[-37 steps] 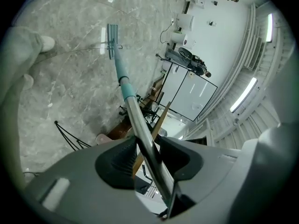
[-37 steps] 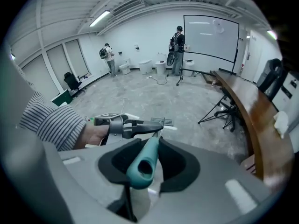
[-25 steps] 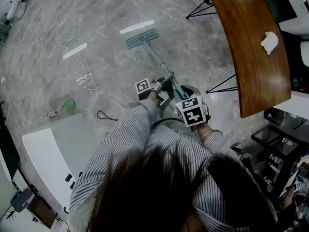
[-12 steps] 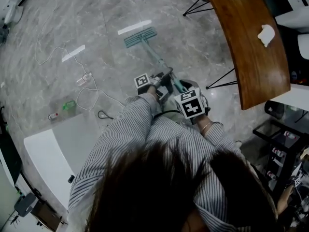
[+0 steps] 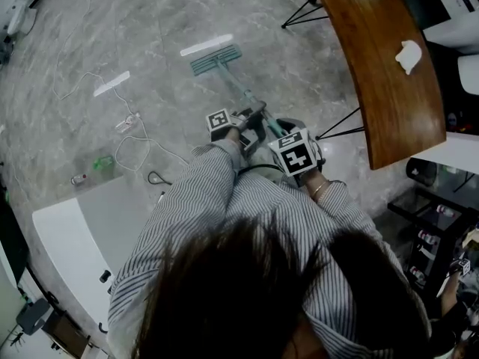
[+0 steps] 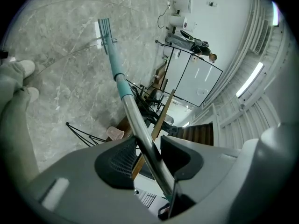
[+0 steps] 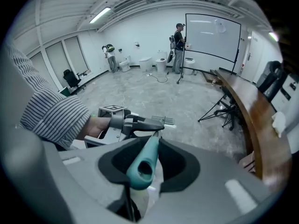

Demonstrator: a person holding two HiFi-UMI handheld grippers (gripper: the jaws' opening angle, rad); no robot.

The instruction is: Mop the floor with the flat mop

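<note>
Starting closest in, striped sleeves [image 5: 202, 200] are seen reaching forward to both tools. The teal grip end [image 7: 142, 164] of the flat mop [image 5: 238, 84] is clamped between the jaws of the right gripper [image 7: 145, 158]. Just ahead of it, the left gripper [image 6: 150, 149] is closed on the bare metal part of the shaft [image 6: 140, 129], which is seen passing slantwise between its two pads.

From there the shaft is angled down and away to the mop head [image 5: 217, 60], which is laid flat on the floor [image 5: 157, 13]. The floor is made of glossy grey marbled stone, and two bright strips of ceiling light [image 5: 206, 45] are reflected in it, one just beside the mop head.

To the left, loose white cables [image 5: 135, 137] and a small green object [image 5: 103, 161] are scattered on the stone, and a white panel [image 5: 67, 245] is laid near them. To the right, a curved wooden tabletop [image 5: 382, 73] is carried on thin black legs [image 5: 340, 133], with a crumpled white cloth [image 5: 409, 56] on it.

Farthest off, a whiteboard [image 7: 212, 36] on a stand, two standing people [image 7: 178, 41] and pale walls are seen under long ceiling lamps.
</note>
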